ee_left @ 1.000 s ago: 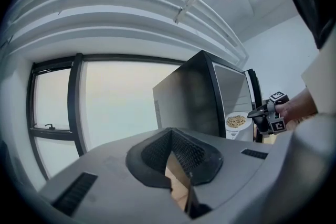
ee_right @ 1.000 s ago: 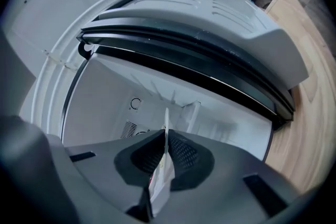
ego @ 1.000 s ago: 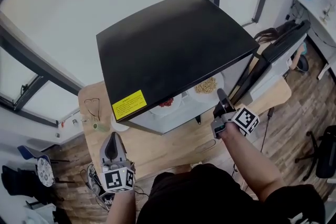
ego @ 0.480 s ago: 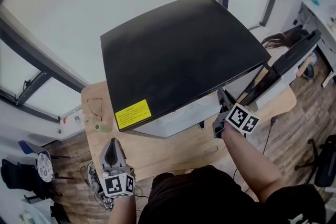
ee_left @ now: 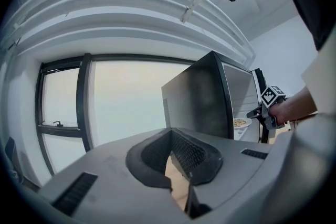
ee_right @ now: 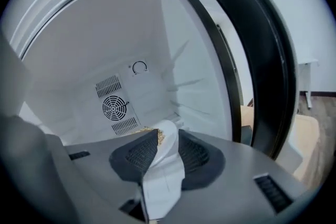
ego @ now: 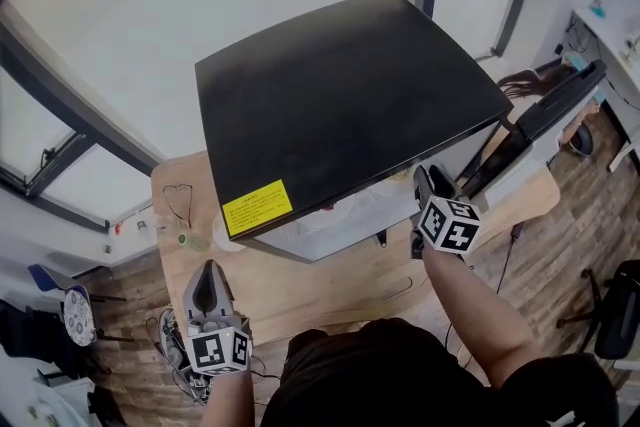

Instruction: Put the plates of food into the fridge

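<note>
White plate of food between jaws of right gripper, just opened apart, inside fridge

I see the fridge topped in matt black with a faint sheen, its inner walls smooth white plastic. The table is pale smooth wood, the floor darker planks.

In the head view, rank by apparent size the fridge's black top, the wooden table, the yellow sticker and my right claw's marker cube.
1. fridge's black top, by far the largest
2. wooden table, counting only its visible part
3. yellow sticker and right claw's marker cube: they look about alike, so unranked
</note>
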`<state>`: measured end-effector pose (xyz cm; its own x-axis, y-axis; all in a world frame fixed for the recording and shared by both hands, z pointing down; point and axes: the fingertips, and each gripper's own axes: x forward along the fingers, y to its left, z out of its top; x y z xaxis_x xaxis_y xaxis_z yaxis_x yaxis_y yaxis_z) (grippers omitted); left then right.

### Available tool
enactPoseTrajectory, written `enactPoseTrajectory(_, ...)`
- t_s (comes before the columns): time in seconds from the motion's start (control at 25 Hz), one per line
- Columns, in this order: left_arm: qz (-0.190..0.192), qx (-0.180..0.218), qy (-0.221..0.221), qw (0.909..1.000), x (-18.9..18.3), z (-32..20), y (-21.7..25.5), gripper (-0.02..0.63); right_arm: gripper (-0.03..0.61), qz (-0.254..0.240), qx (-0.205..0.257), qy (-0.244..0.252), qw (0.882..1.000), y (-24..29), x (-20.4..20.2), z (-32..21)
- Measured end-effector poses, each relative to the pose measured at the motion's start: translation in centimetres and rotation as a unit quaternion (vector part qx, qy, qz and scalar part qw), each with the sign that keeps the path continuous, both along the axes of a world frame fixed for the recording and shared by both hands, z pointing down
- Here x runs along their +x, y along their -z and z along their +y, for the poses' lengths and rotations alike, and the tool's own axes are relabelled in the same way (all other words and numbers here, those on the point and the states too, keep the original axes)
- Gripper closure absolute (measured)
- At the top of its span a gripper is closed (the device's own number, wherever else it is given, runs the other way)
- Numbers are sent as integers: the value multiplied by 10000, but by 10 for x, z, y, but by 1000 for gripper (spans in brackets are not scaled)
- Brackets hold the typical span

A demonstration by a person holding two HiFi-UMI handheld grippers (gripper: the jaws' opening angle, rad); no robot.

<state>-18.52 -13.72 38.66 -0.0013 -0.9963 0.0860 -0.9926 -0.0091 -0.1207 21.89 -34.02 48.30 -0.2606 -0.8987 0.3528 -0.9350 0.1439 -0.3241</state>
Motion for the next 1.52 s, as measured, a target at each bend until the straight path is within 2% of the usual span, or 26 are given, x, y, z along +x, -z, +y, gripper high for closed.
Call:
enactPoseTrajectory(0.2,41,52,-137,9999,-9,8,7,611,457,85,182,-102,9997,17,3,20)
enactPoseTrajectory(0.44,85,269,-14,9996,-36,44,15,609,457,-102,378,-191,9991,23,1,68)
enactPoseTrajectory(0.72,-75,144,349,9993,-108,122,8,609,459,-700,401,165,9966,0,-61,136)
enactPoseTrajectory(0.84,-31,66,507,9987,-137,155,-3,609,459,-879,278,786,9926,-12,-118,168)
enactPoseTrajectory(1.04,43,-47,732,9973,-180,203,-21,609,459,-1211,-127,1994,9723,-44,-212,222)
enactPoseTrajectory(1.2,95,-116,784,9968,-209,235,-42,609,459,-1101,-425,2714,9552,-69,-278,278)
enactPoseTrajectory(1.36,223,-260,761,9965,-229,258,-62,609,459,-1348,-936,3115,9359,-99,-337,337)
enactPoseTrajectory(1.52,229,-378,643,9970,-243,274,-71,609,457,-1861,-1599,3192,9154,-137,-381,386)
